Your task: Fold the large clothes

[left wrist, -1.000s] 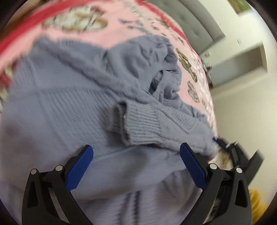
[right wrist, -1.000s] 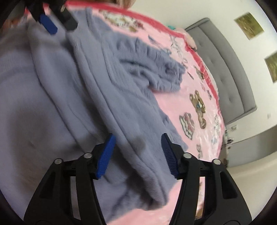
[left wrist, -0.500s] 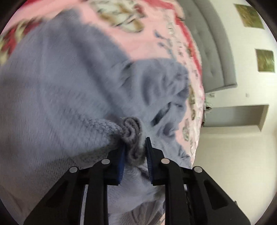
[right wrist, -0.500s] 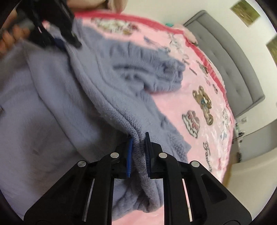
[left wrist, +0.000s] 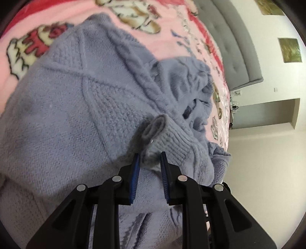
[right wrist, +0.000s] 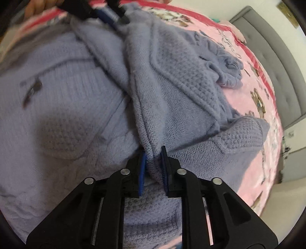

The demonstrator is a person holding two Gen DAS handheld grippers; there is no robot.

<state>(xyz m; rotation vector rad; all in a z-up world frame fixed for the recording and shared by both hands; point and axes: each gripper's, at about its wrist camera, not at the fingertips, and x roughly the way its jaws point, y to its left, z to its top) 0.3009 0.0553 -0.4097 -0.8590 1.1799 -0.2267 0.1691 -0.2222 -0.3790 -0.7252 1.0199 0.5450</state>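
Observation:
A large lavender knit sweater [left wrist: 76,105] lies spread on the bed, its far sleeve bunched up. In the left wrist view my left gripper [left wrist: 149,157] is shut on the ribbed cuff [left wrist: 168,138] of a sleeve, which curls up above the blue pads. In the right wrist view my right gripper [right wrist: 154,151] pinches a folded edge of the sweater [right wrist: 57,95]. Its jaws are opening slightly, with the knit still pressed between the pads. That edge runs taut up to the left gripper [right wrist: 107,13] at the top of the view, held by a hand [right wrist: 38,5].
A pink blanket [left wrist: 162,38] printed with bears and trimmed in red covers the bed under the sweater. A grey padded headboard [right wrist: 277,67] stands at the far end against a white wall with pictures [left wrist: 289,49]. Pale floor lies beyond the bed's right edge.
Both grippers went from open to closed on the knit: the left on the sleeve cuff, the right on a folded edge. The fabric between them has pulled taut.

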